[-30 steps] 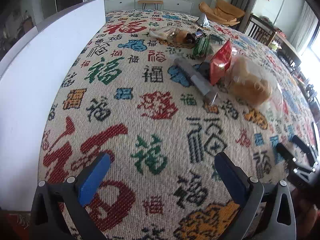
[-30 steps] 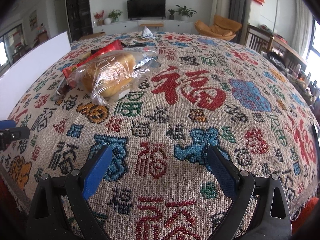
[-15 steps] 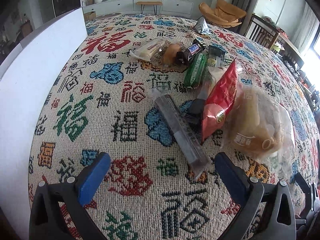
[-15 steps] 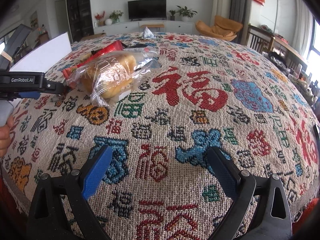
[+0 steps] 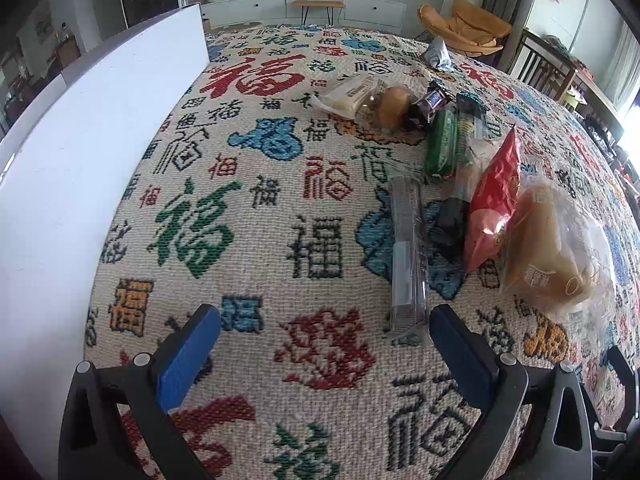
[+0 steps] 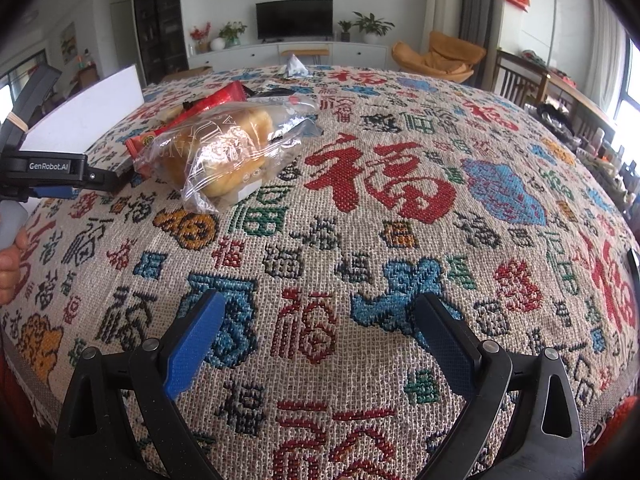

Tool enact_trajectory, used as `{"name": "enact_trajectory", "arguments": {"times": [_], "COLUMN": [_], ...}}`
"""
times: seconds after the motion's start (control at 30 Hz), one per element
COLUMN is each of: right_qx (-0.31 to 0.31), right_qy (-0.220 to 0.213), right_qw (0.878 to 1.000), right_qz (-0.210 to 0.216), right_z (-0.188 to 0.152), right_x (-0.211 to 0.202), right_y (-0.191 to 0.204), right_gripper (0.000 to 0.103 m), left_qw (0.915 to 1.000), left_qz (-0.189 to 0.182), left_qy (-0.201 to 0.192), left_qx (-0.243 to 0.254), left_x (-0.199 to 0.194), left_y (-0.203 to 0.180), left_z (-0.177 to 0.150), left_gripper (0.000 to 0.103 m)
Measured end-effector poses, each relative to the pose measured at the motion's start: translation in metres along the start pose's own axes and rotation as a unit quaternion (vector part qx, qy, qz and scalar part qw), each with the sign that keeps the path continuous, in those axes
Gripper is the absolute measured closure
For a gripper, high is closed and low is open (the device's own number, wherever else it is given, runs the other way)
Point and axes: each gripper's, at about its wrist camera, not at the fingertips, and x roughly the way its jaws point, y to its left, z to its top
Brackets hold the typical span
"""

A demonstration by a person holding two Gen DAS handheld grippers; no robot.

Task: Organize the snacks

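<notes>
Left gripper (image 5: 324, 340) spread wide, blue pads (image 5: 188, 350) apart over the woven tablecloth (image 5: 248, 216), holding nothing. Right pad just beside the near end of a long clear plastic sleeve (image 5: 408, 256) lying lengthwise on the cloth, not clasped. Hard to tell whether pad and sleeve touch.

Beside the sleeve to the right, a dark crumpled wrapper (image 5: 450, 228), then a red snack bag (image 5: 494, 200) standing on edge, leaning against a clear bag of bread (image 5: 552, 248). Farther back, a green packet (image 5: 440, 144) next to a dark-and-clear packet (image 5: 472, 120), a small dark candy wrapper (image 5: 430, 104), a round golden bun (image 5: 394, 106) and a pale wrapped pastry (image 5: 352, 94), all bunched close. Well apart at the far edge, a silvery crumpled packet (image 5: 438, 54). Along the left side of the table, a tall white board (image 5: 88, 152) standing upright.

Right gripper (image 6: 316, 332) likewise spread wide and holding nothing, hovering over bare patterned cloth (image 6: 400, 208), well apart from the snacks. From this view, bread bag (image 6: 228, 152) at upper left with the red bag (image 6: 192, 116) tucked behind it, touching. White board (image 6: 88, 120) behind those. At the far left edge, the left tool's black body (image 6: 52, 168) marked GenRobot.AI, reaching toward the pile, with a hand (image 6: 10, 264) below it. Silvery packet (image 6: 296, 68) at the far rim of the table
</notes>
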Motion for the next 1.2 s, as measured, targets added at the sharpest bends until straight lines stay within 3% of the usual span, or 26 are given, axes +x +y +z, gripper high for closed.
{"name": "enact_trajectory", "arguments": {"times": [0.13, 0.27, 0.37, 0.5, 0.57, 0.6, 0.67, 0.7, 0.8, 0.97, 1.0, 1.03, 1.07, 1.1, 1.2], "right_qx": [0.0, 0.0, 0.0, 0.0, 0.0, 0.0, 0.0, 0.0, 0.0, 0.0, -0.001, 0.0, 0.0, 0.0, -0.001], "right_qy": [0.0, -0.001, -0.001, 0.0, -0.001, -0.001, 0.0, -0.001, 0.0, -0.001, -0.001, 0.0, -0.001, -0.001, -0.001], "right_qw": [1.0, 1.0, 1.0, 1.0, 1.0, 1.0, 1.0, 1.0, 1.0, 1.0, 1.0, 1.0, 1.0, 1.0, 1.0], "right_qz": [0.0, 0.0, 0.0, 0.0, 0.0, 0.0, 0.0, 0.0, 0.0, -0.001, -0.001, 0.0, 0.0, 0.0, 0.0], "right_z": [0.0, 0.0, 0.0, 0.0, 0.0, 0.0, 0.0, 0.0, 0.0, -0.001, -0.001, 0.0, 0.0, 0.0, 0.0], "right_x": [0.0, 0.0, 0.0, 0.0, 0.0, 0.0, 0.0, 0.0, 0.0, 0.0, 0.0, 0.0, 0.0, 0.0, 0.0], "right_y": [0.0, 0.0, 0.001, 0.0, 0.0, 0.0, 0.0, 0.0, 0.0, -0.001, -0.001, 0.0, 0.0, 0.0, 0.0], "right_gripper": [0.005, 0.005, 0.005, 0.005, 0.005, 0.005, 0.005, 0.005, 0.005, 0.005, 0.005, 0.005, 0.005, 0.005, 0.005], "left_qw": [0.9999, 0.9994, 0.9973, 0.9917, 0.9915, 0.9927, 0.9948, 0.9959, 0.9985, 0.9987, 0.9986, 0.9985, 0.9982, 0.9976, 0.9983], "left_qz": [0.011, -0.027, -0.035, -0.006, -0.006, -0.03, -0.038, -0.037, -0.047, -0.018, -0.021, -0.025, -0.028, -0.031, -0.022], "left_qy": [-0.009, -0.019, -0.014, -0.002, 0.004, -0.002, -0.013, -0.012, -0.013, -0.046, -0.046, -0.042, -0.042, -0.048, -0.045], "left_qx": [0.001, 0.012, 0.062, 0.128, 0.13, 0.117, 0.094, 0.082, 0.024, -0.015, -0.018, -0.024, -0.032, -0.039, -0.029], "left_x": [-0.01, -0.016, -0.011, 0.011, 0.019, 0.018, 0.013, 0.011, 0.003, -0.012, -0.011, -0.008, -0.006, -0.006, 0.006], "left_y": [0.017, 0.021, 0.002, -0.022, -0.024, -0.02, -0.013, -0.008, 0.015, 0.042, 0.044, 0.046, 0.049, 0.05, 0.045], "left_z": [-0.002, 0.004, 0.014, 0.022, 0.023, 0.024, 0.025, 0.026, 0.02, 0.004, 0.003, 0.003, 0.004, 0.003, 0.002], "left_gripper": [0.0, 0.0, 0.0, 0.002, 0.013, 0.026, 0.058, 0.082, 0.084, 0.079, 0.061, 0.028, 0.015, 0.005, 0.005]}}
